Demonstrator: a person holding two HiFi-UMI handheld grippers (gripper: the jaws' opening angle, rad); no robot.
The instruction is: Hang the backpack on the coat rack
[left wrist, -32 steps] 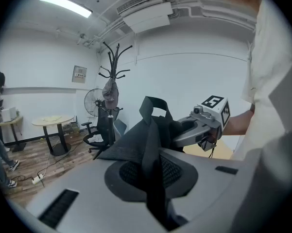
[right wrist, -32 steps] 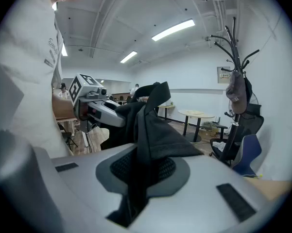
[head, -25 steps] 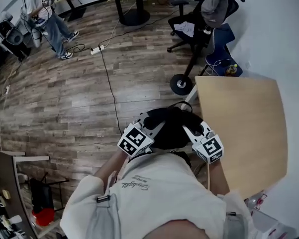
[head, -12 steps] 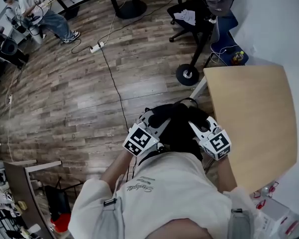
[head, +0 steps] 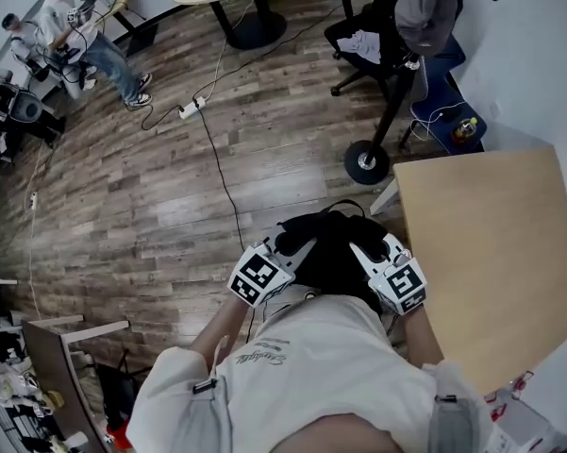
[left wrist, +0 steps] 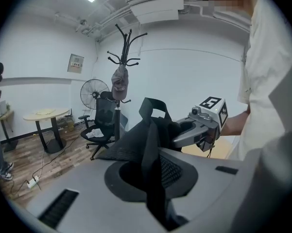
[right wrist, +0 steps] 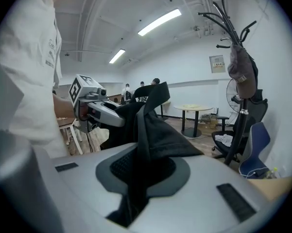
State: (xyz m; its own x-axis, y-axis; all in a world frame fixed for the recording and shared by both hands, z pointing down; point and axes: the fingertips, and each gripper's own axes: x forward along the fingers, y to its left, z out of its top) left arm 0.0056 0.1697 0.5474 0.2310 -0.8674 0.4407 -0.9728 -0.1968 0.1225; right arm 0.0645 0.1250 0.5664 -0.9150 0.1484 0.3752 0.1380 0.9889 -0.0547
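Note:
The black backpack (head: 328, 251) hangs in front of the person, held up between both grippers. My left gripper (head: 298, 247) is shut on a black strap (left wrist: 152, 144) at the bag's left side. My right gripper (head: 362, 247) is shut on a fold of the bag's fabric (right wrist: 153, 130) at its right side. The black coat rack (head: 394, 92) stands ahead to the right with a grey cap (head: 425, 9) on it. Its bare hooks (left wrist: 128, 38) show above the cap (right wrist: 243, 76) in both gripper views.
A light wooden table (head: 486, 253) is close on the right, next to the rack's round base (head: 368, 162). Behind the rack are a black office chair (head: 363, 36) and a blue seat (head: 450, 88). A cable (head: 217, 159) crosses the floor. People (head: 80, 36) stand at the far left.
Both grippers have travelled together with the backpack, grips unchanged. In the head view the rack's base and the table have slid a little to the right.

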